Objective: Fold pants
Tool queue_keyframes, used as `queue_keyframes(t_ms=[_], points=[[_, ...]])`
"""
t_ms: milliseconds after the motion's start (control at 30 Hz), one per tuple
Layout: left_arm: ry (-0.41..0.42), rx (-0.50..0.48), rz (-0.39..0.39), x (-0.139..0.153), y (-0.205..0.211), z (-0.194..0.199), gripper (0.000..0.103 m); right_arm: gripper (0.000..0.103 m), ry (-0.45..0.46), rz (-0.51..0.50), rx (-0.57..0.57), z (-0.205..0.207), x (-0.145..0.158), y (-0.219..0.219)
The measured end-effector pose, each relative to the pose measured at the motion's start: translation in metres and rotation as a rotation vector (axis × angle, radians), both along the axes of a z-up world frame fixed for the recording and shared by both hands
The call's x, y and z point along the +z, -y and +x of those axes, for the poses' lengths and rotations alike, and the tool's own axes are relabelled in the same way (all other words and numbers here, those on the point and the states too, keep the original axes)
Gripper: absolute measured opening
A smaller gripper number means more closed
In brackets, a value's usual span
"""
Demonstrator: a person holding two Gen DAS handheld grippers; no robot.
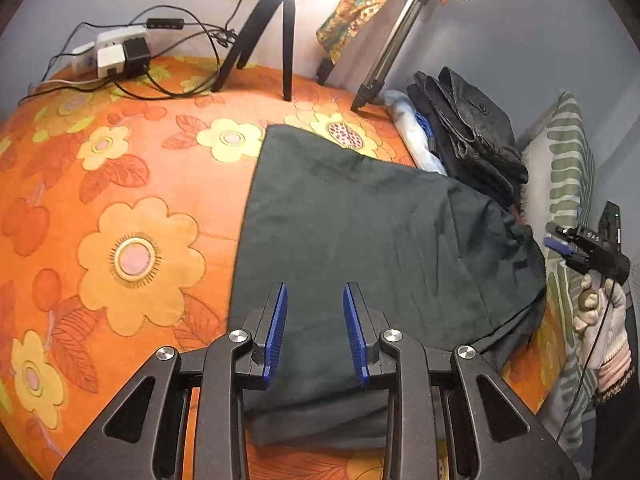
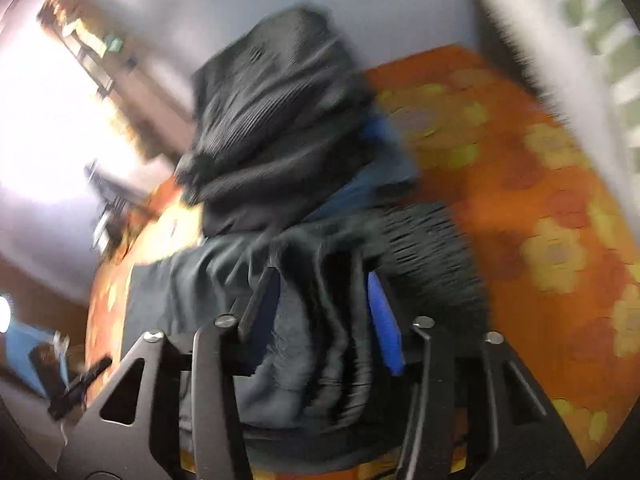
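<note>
Dark green pants (image 1: pixel 360 232) lie folded over on the orange flowered bedspread (image 1: pixel 120 200). My left gripper (image 1: pixel 315 296) is open just above the near end of the pants, holding nothing. In the blurred right wrist view the right gripper (image 2: pixel 320 280) stands open with bunched waist fabric of the pants (image 2: pixel 312 340) lying between its fingers. The right gripper also shows in the left wrist view (image 1: pixel 584 248), at the far right edge of the pants, held by a gloved hand.
A pile of dark folded clothes (image 1: pixel 468 136) sits behind the pants by the wall. Two tripods (image 1: pixel 276 40) and a power strip with cables (image 1: pixel 120 52) stand at the back. A striped pillow (image 1: pixel 564 184) lies at the right.
</note>
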State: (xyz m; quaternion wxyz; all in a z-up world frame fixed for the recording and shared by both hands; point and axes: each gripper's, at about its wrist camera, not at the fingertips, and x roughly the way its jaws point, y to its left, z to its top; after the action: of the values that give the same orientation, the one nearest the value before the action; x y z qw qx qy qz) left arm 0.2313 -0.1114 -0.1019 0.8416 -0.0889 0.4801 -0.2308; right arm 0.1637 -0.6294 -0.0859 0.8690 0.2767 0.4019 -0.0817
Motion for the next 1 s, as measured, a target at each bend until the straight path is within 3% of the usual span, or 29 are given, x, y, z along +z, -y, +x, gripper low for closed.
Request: queue_keyframes(t_ms=[133, 267, 500, 667, 733, 767, 800, 1000], points=[[-0.024, -0.02, -0.001, -0.006, 0.007, 0.002, 0.027, 0.049, 0.058, -0.005, -0.044, -0.022, 0.013, 0.002], [-0.047, -0.001, -0.008, -0.009, 0.006, 0.006, 0.027, 0.049, 0.053, 0.004, 0.007, -0.027, 0.009, -0.017], [-0.039, -0.017, 0.012, -0.009, 0.007, 0.0, 0.027, 0.048, -0.091, -0.067, 0.038, -0.007, -0.024, -0.042], [-0.058, -0.028, 0.046, -0.018, 0.015, 0.0, 0.033, 0.048, -0.194, -0.206, 0.062, -0.012, -0.037, -0.058], [-0.08, -0.034, 0.052, -0.024, 0.018, 0.0, 0.033, 0.038, -0.216, -0.25, 0.072, -0.014, -0.042, -0.062], [-0.082, -0.041, 0.055, -0.024, 0.02, -0.001, 0.033, 0.017, -0.229, -0.264, 0.071, -0.013, -0.044, -0.064], [-0.072, -0.048, 0.065, -0.023, 0.022, -0.002, 0.033, 0.008, -0.232, -0.251, 0.076, -0.013, -0.045, -0.064], [-0.058, -0.062, 0.066, -0.018, 0.022, -0.007, 0.033, 0.005, -0.235, -0.311, 0.02, -0.023, -0.036, -0.063]])
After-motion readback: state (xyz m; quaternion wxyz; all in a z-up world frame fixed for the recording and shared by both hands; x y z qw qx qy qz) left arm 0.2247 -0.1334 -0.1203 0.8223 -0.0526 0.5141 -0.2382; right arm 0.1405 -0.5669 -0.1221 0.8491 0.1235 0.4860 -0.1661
